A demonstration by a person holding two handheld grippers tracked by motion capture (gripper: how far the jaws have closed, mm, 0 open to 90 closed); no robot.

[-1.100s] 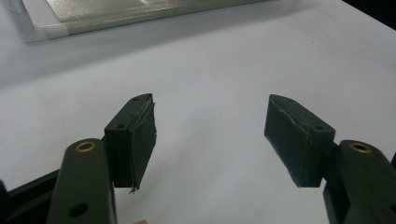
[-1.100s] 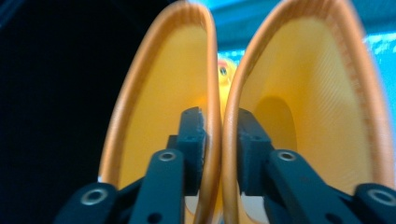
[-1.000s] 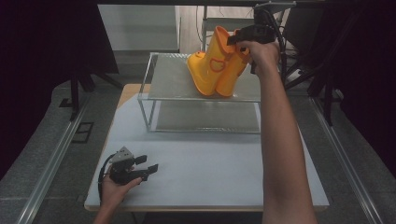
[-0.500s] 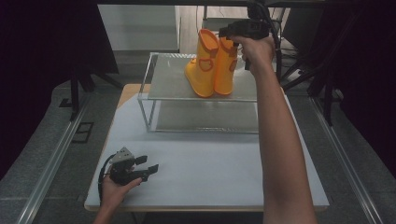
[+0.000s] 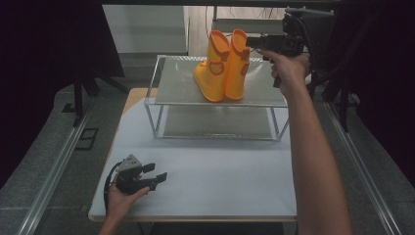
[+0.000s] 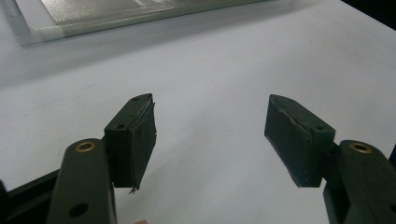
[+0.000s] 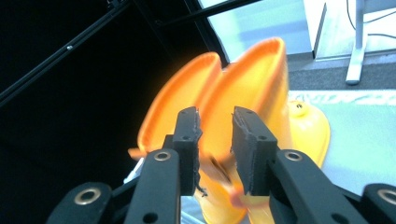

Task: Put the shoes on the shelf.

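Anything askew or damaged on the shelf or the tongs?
Boots stand upright as a pair on the metal shelf, nothing tipped. One oddity: pad lining on the left tongs is frayed, its edge peeling at one pad. The right tongs also show ragged pad edges.

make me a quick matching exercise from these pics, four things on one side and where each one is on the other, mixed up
Things:
1. yellow boots
2. left gripper
3. right gripper
4. metal rack

Places:
A. low over the white table near the front edge
B. standing on the table's far half
C. raised beside the boot tops
D. upright on the rack's top shelf

Pairs: 1-D, 2-A, 3-C, 4-B
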